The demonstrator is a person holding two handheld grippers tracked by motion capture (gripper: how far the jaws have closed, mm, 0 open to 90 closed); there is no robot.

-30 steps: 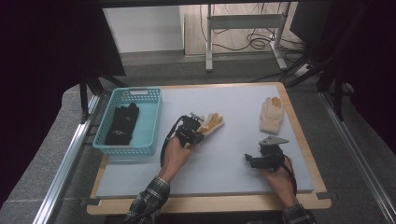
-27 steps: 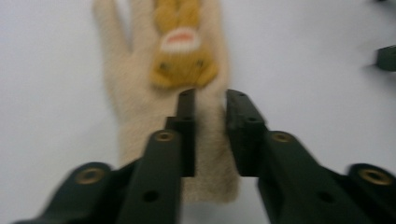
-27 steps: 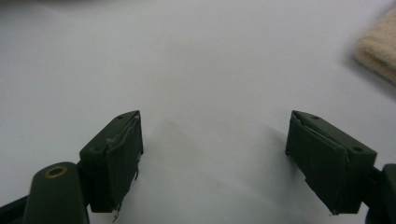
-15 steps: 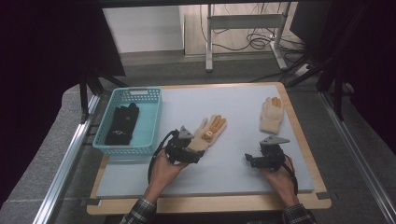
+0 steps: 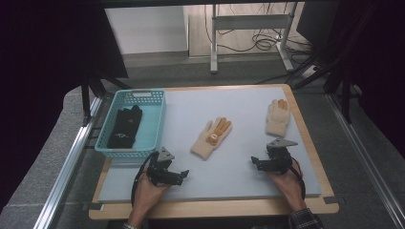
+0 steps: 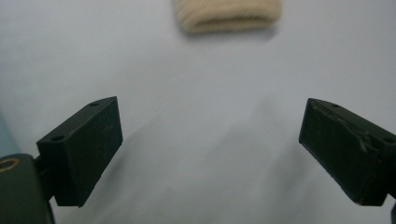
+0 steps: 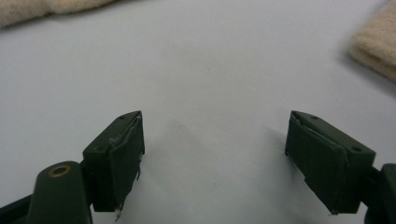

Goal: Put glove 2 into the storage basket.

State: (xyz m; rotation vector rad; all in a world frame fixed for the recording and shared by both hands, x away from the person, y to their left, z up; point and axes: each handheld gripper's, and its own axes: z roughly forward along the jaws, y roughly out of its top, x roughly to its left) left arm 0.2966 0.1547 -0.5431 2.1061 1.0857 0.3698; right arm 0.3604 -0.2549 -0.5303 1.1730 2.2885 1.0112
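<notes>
Table [image 5: 248,176] w/ basket [image 5: 155,117], 2 beige gloves [image 5: 211,138].

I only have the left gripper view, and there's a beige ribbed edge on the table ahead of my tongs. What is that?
Observer: It's the cuff of a beige glove with orange fingers, lying flat in the middle of the table. It lies clear of the left tongs, whose jaws have just been opening with nothing between them.
Operator: Any other glove like it?
Observer: Yes, a second beige glove lies toward the table's far right, just beyond the right tongs, which stand open and empty.
Operator: Anything off to the left side?
Observer: A teal basket sits at the table's left edge, with black gloves inside.
</notes>
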